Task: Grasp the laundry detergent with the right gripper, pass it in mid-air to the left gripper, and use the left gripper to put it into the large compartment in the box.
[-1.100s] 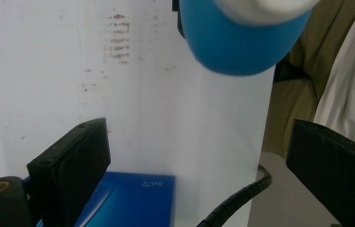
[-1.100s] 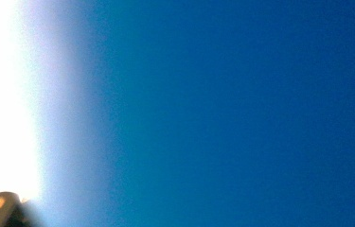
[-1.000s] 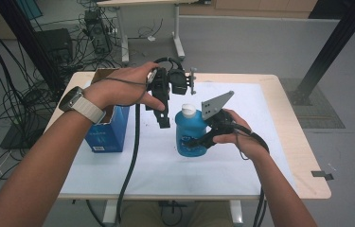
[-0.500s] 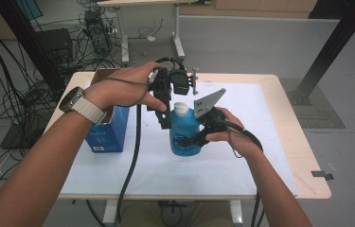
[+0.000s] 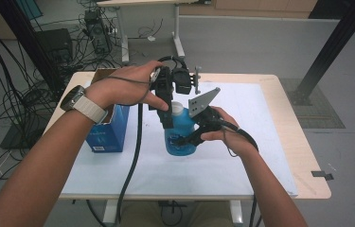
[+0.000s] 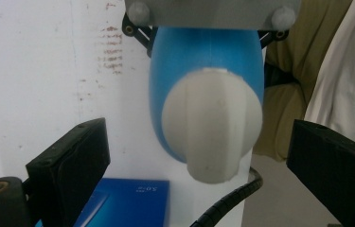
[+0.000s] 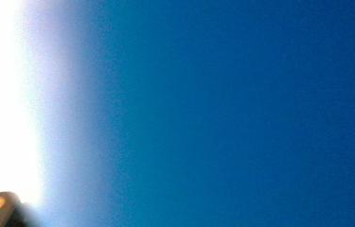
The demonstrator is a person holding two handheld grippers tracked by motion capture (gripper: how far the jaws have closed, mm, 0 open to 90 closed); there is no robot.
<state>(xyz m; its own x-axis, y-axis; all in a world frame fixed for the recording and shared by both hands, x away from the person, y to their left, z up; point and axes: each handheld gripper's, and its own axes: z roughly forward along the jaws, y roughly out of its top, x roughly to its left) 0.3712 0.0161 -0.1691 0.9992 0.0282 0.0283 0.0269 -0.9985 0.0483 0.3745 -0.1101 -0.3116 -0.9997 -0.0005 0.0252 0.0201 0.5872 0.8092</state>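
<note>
The left gripper's fingers [image 6: 66, 165] stand spread wide on either side of the white cap [image 6: 211, 125] of a blue bottle [image 5: 181, 135], not yet touching it, while the right gripper [image 5: 184, 140] has its fingers clenched on the bottle's body from the side, bracing it upright on the table [image 5: 279, 94]. The left gripper [image 5: 165, 111] hangs pointing down from above, the cap sitting just below and between its fingers; in the right gripper view the bottle's blue wall presses so close that it blurs.

The work in hand looks like opening the bottle: one gripper steadies, the other lines up on the cap. The next move likely calls for the left fingers to sink a little, close squarely on the cap and twist, with the right grip firm enough that the bottle does not turn with it.

Whether the bottle holds any liquid cannot be told. Out to the left of the fingers stands a blue cardboard box [image 5: 105, 130], well apart from the bottle, its top flaps open; its contents are hidden. A white sheet [image 5: 241, 161] covers the table beneath everything
</note>
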